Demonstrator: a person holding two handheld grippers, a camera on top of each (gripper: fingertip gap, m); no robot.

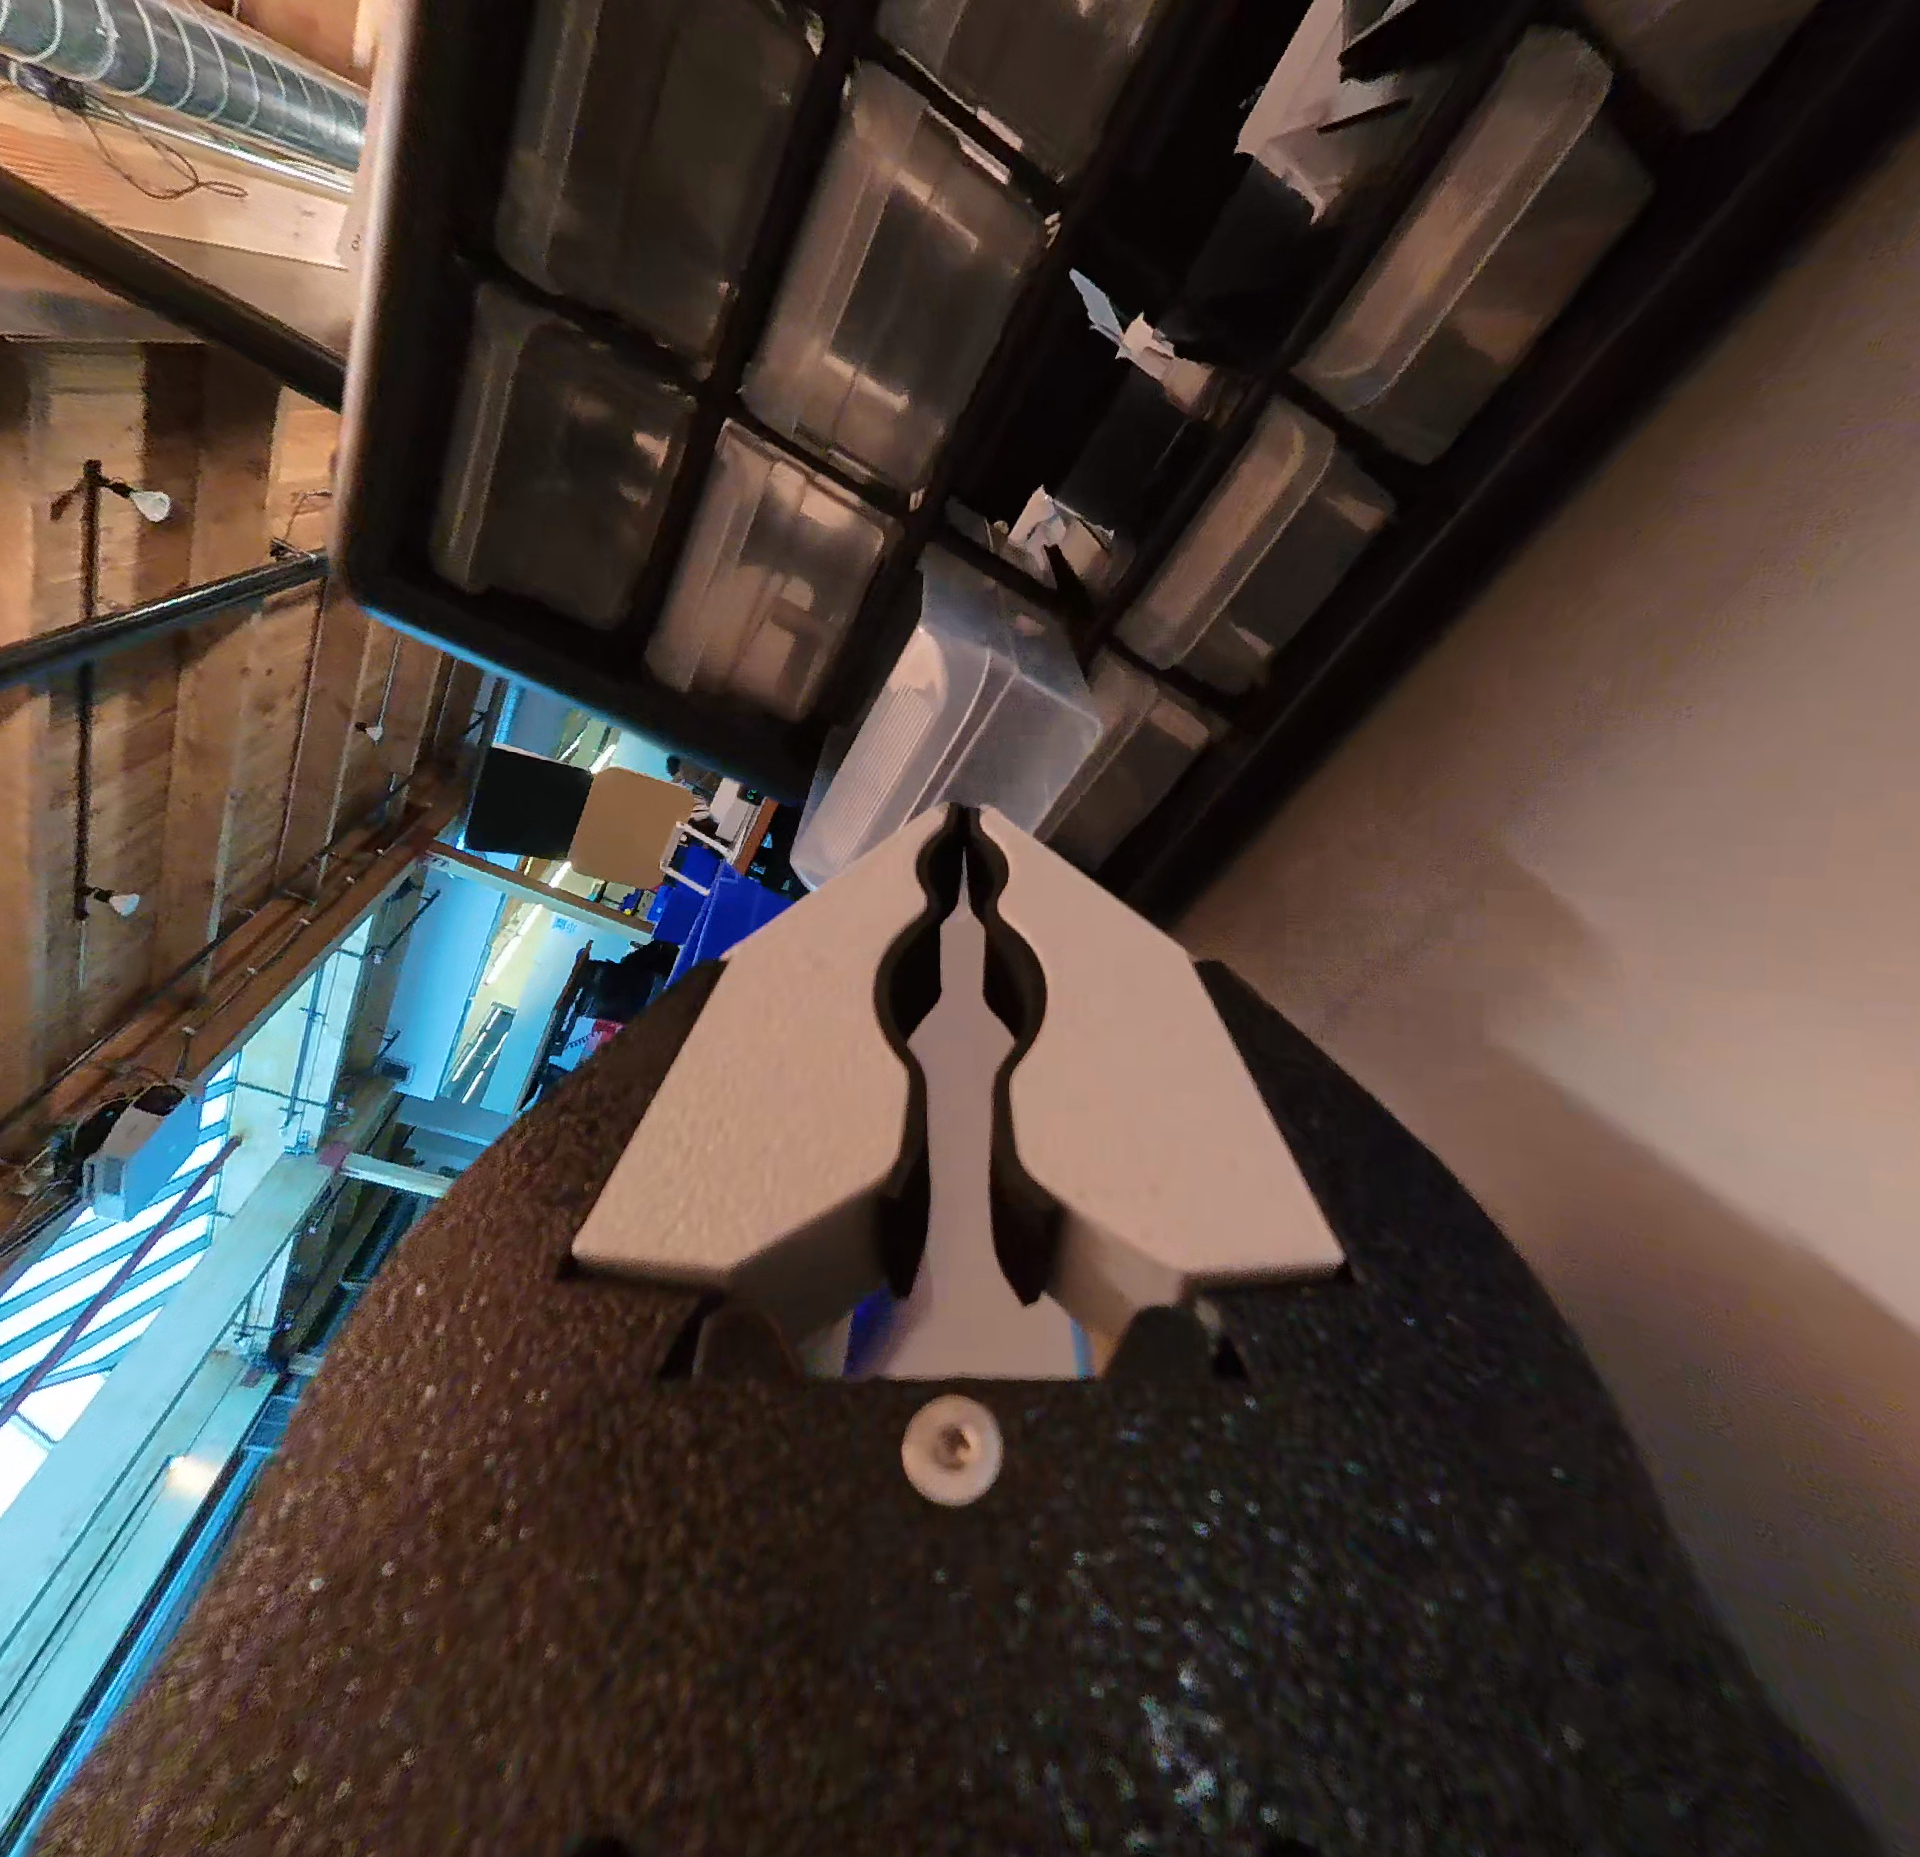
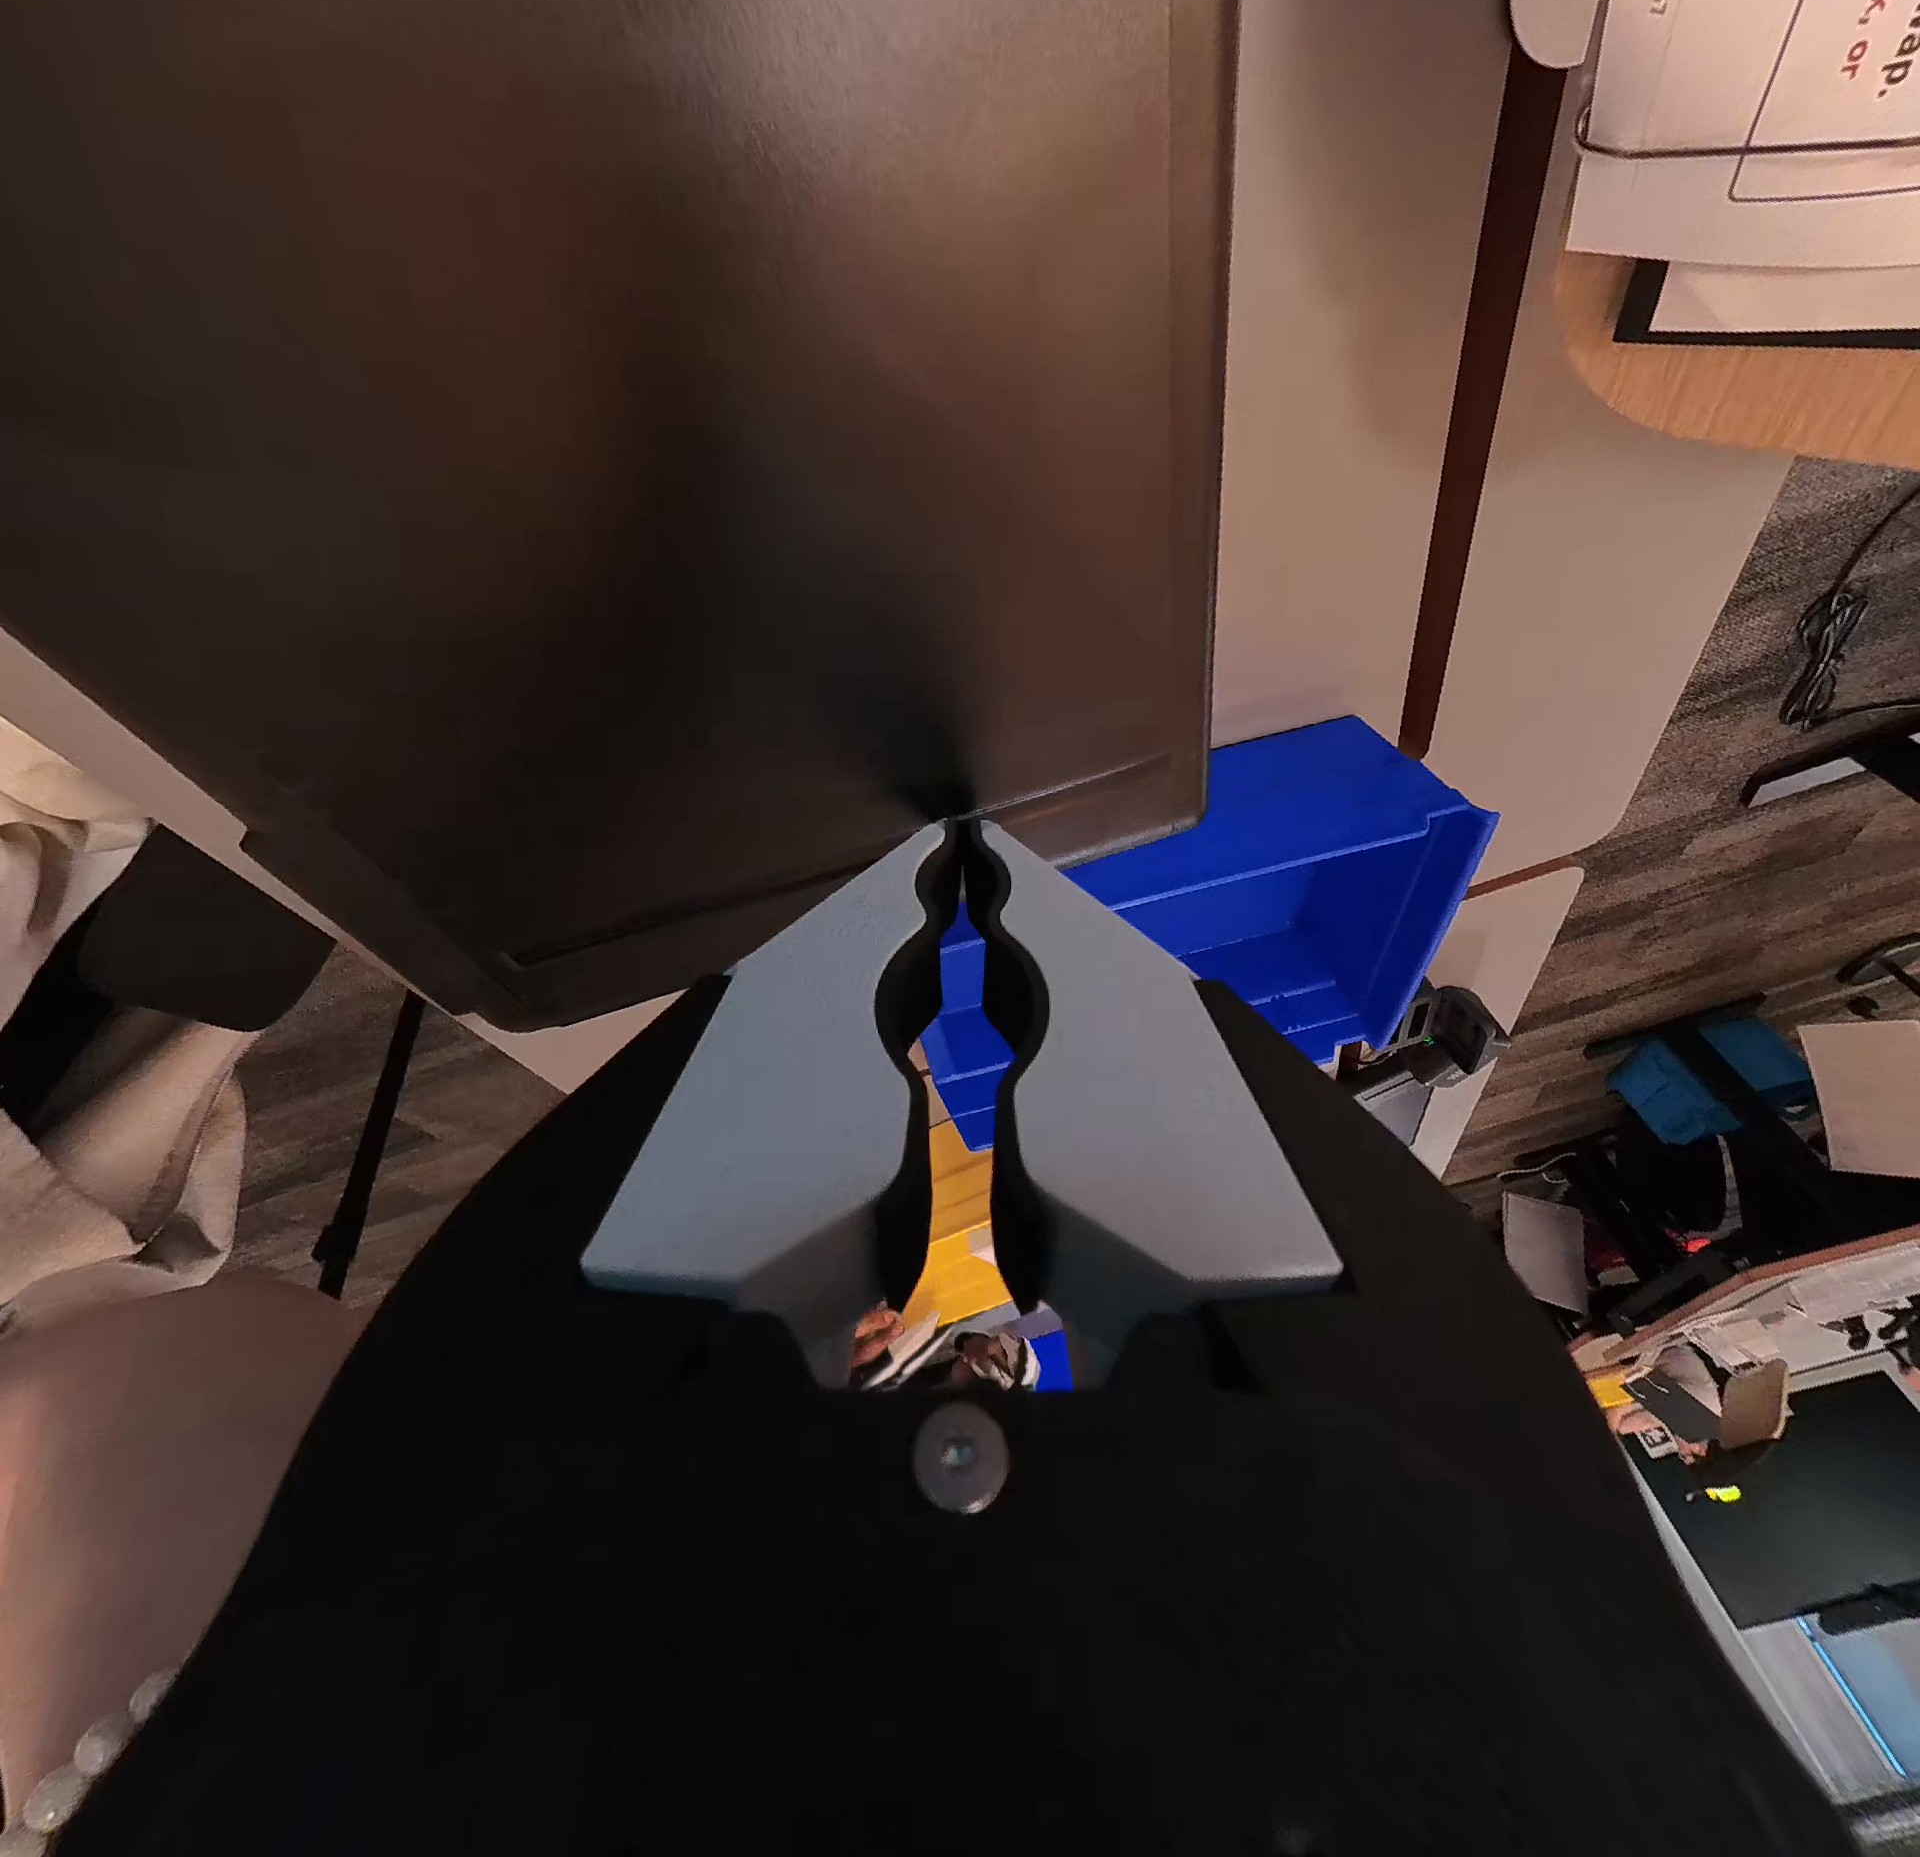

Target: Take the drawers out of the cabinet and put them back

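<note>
A: Wooden ceiling beams fill the left of the left wrist view. What lies to their right?

B: Black cabinet with clear drawers, one drawer protruding at centre; left tongs closed, empty.

A: And the right wrist view?

B: Cabinet side upper left; right tongs closed at its edge; blue bin right of centre.

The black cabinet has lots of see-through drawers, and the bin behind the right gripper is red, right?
Not quite. The bin behind the right gripper is blue, not red; the right wrist view shows it. The rest holds: in the left wrist view the black cabinet does have many see-through drawers.
</note>
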